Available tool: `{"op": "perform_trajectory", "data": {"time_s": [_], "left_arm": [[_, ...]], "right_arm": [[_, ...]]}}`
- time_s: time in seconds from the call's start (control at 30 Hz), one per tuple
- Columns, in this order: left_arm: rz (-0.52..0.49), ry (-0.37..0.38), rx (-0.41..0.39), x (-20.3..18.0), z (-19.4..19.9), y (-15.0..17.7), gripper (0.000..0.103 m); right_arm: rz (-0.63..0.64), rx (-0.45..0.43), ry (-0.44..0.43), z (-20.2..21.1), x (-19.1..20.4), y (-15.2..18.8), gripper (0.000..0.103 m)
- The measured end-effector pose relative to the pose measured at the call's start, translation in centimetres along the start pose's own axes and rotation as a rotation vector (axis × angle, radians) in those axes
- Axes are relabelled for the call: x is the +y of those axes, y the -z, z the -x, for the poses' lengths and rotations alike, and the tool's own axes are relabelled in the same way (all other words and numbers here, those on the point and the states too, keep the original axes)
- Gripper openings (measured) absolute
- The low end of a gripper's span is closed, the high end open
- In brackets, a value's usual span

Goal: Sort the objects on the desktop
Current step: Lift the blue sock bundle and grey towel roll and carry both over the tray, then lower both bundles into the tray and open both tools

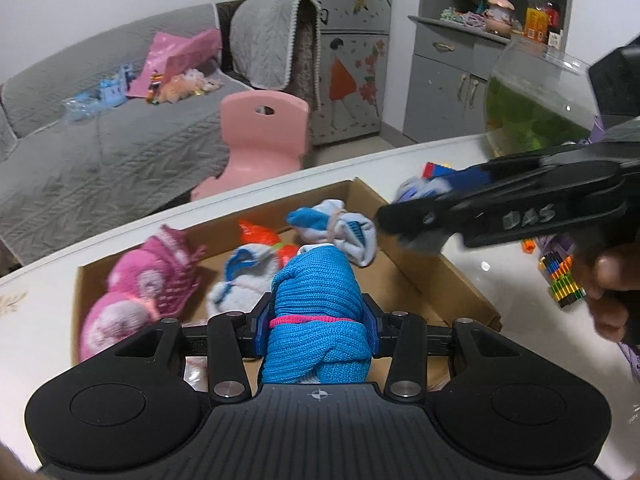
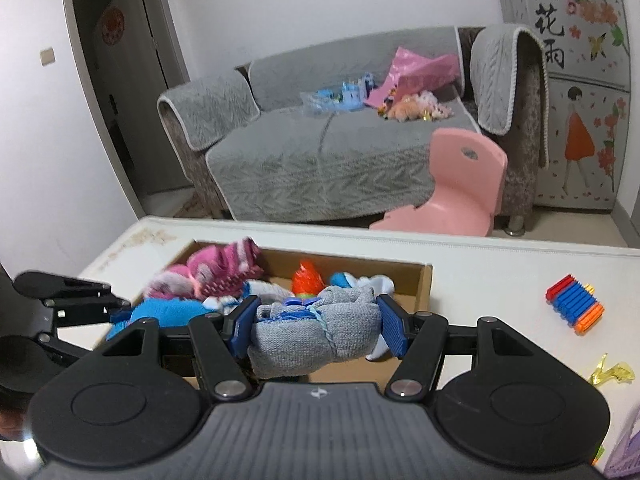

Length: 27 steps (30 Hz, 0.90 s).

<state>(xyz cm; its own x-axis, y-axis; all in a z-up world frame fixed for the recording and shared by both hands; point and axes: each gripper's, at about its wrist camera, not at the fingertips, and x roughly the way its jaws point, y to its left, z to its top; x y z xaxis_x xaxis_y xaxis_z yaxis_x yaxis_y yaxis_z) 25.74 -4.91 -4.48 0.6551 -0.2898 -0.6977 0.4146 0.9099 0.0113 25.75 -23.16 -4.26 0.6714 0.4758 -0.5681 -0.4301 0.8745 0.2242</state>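
A cardboard box sits on the white table and holds several sock bundles, among them a pink one and a white-and-blue one. My left gripper is shut on a blue knitted sock bundle and holds it over the box. My right gripper is shut on a grey sock bundle above the box's near edge. The right gripper also shows in the left wrist view, at the box's right side. The left gripper shows at the left of the right wrist view.
A glass fish bowl stands at the table's far right. Coloured building blocks and a yellow clip lie on the table right of the box. A striped block stick lies near my right hand. A pink chair and grey sofa stand beyond.
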Motion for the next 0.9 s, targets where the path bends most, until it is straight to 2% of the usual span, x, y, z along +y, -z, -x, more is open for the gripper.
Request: {"op": "perform_trajectory", "data": {"time_s": [0.13, 0.37, 0.5, 0.9], "left_arm": [[-0.032, -0.018, 0.037, -0.1, -1.1, 1.2, 0.050], [-0.015, -0.067, 0.105, 2.4, -3.0, 3.1, 0.050], [-0.009, -0.059, 0.129, 3.0, -3.6, 3.7, 0.050], [-0.011, -0.056, 0.146, 3.0, -4.1, 4.5, 0.051]], "right_arm": [[0.022, 0.051, 0.014, -1.5, -0.4, 0.4, 0.059], [0.062, 0.098, 0.033, -3.9, -0.3, 0.8, 0.059], [0.084, 0.122, 0.049, -5.5, -0.1, 1.0, 0.059], [0.149, 0.178, 0.110, -7.3, 0.7, 1.9, 0.059]]}}
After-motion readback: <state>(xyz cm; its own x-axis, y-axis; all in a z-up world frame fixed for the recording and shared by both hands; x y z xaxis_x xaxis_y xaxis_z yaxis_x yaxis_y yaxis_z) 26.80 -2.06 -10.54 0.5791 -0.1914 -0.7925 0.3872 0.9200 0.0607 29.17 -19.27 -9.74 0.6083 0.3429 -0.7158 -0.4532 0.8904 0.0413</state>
